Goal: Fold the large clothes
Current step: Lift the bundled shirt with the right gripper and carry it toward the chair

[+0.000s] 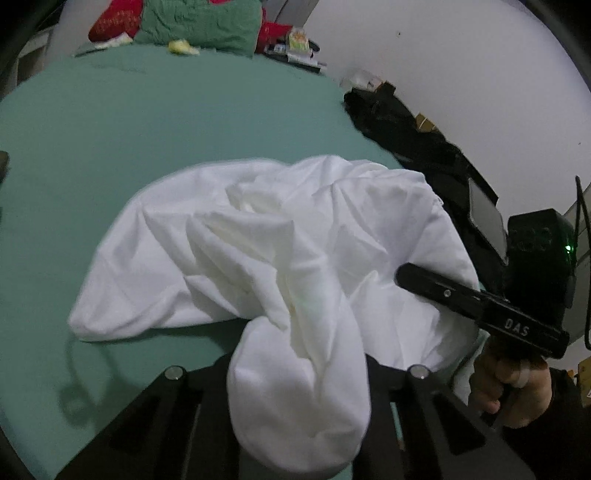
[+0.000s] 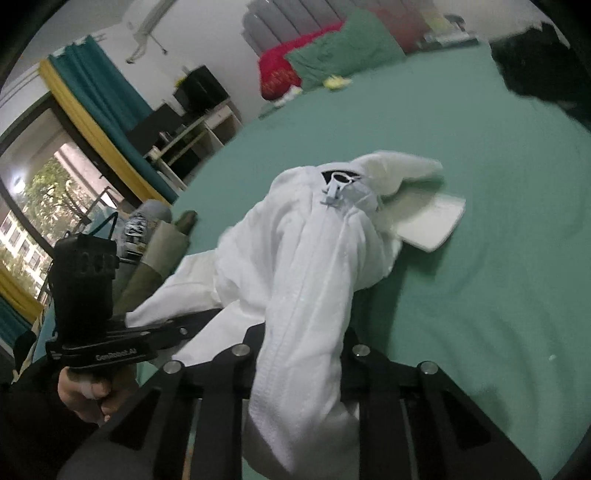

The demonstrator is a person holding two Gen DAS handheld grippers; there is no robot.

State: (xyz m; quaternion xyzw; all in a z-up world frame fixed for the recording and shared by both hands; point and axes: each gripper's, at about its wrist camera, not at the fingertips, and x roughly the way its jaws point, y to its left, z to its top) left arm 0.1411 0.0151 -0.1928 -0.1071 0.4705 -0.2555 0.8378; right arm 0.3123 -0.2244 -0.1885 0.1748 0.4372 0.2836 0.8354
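The white jacket (image 1: 280,243) lies crumpled on the green bed (image 1: 155,125), bunched rather than spread flat, and part of it is lifted off the sheet. In the left wrist view its bulk runs roughly side to side across the bed, from a rounded edge at the left to the bed's right edge, while a twisted fold comes off that mass toward the camera and ends between the fingers of the left tool (image 1: 299,398), which are pressed together on the cloth. In the right wrist view the jacket (image 2: 306,266) has its long axis running away from the camera: the zipper line climbs from the right tool (image 2: 299,369) up to a dark label and zipper pull (image 2: 334,192) at the far end, and beyond that a flat white flap (image 2: 432,221) points to the right and rests on the sheet. The right tool is likewise closed, pinching the zipper edge. No earlier view is given here to compare. Each view shows the other tool at its side, held by a hand (image 1: 513,384) in a dark sleeve. At the head of the bed sit a green pillow (image 1: 199,26) and a red pillow (image 1: 114,22). Dark clothes (image 1: 399,125) lie heaped along the bed's right edge against a white wall, and a window with teal curtains (image 2: 96,96) stands on the other side of the room.
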